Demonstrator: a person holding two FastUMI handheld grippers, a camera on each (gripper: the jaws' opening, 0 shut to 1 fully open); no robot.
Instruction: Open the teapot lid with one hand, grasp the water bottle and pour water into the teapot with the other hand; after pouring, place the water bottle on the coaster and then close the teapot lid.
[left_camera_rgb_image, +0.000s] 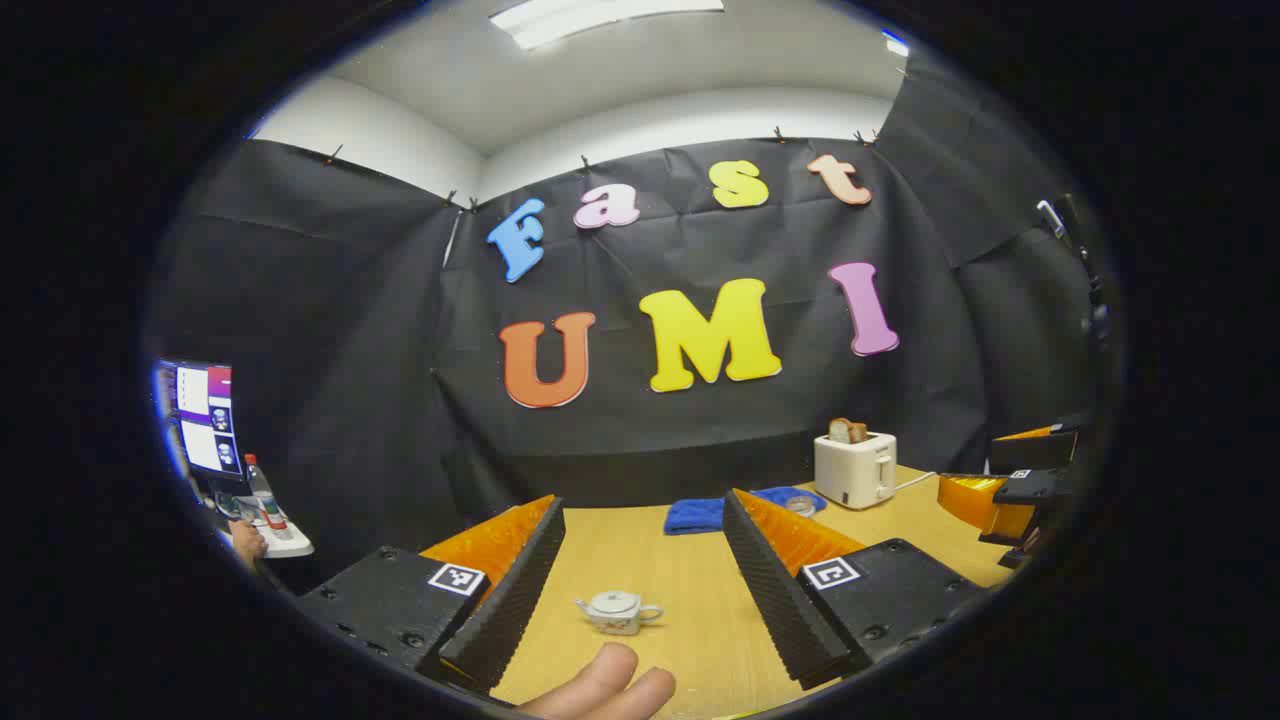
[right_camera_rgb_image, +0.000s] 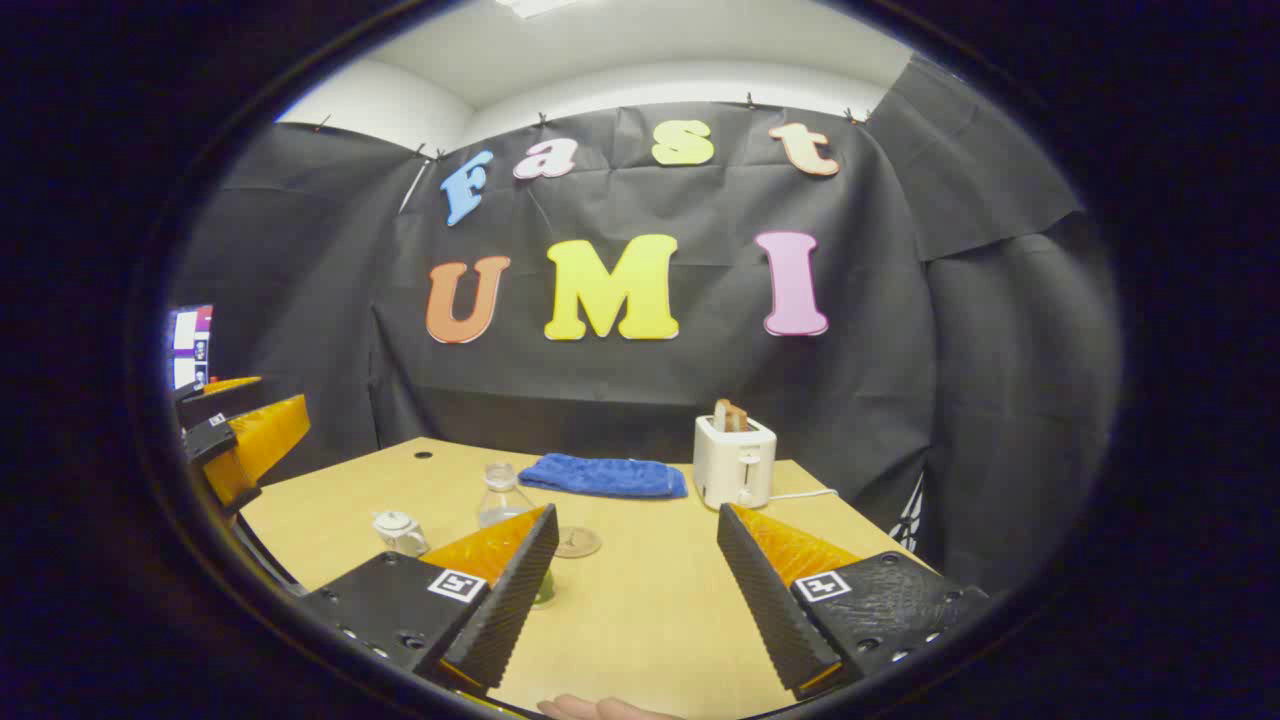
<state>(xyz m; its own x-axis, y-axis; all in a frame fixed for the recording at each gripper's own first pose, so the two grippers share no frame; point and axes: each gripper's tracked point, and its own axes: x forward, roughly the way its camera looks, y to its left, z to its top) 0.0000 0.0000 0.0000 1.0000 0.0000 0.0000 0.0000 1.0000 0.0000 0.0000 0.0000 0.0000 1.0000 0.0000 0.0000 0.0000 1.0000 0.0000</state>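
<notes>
Fingers of the left gripper (left_camera_rgb_image: 640, 590) stand wide apart with nothing between them but air, and the small white teapot (left_camera_rgb_image: 619, 611) sits on the desk (left_camera_rgb_image: 690, 640) in that gap, lid on, upright, spout toward the right in the left gripper view. The right gripper (right_camera_rgb_image: 635, 590) is likewise spread wide and holds nothing. Just past its left finger, in the right gripper view, the clear water bottle (right_camera_rgb_image: 500, 497) stands upright, the round coaster (right_camera_rgb_image: 577, 542) lying flat just right of it and the teapot farther left. A blue cloth (right_camera_rgb_image: 606, 476) and a white toaster (right_camera_rgb_image: 734, 460) holding bread sit at the far edge. No writing on these things is readable.
</notes>
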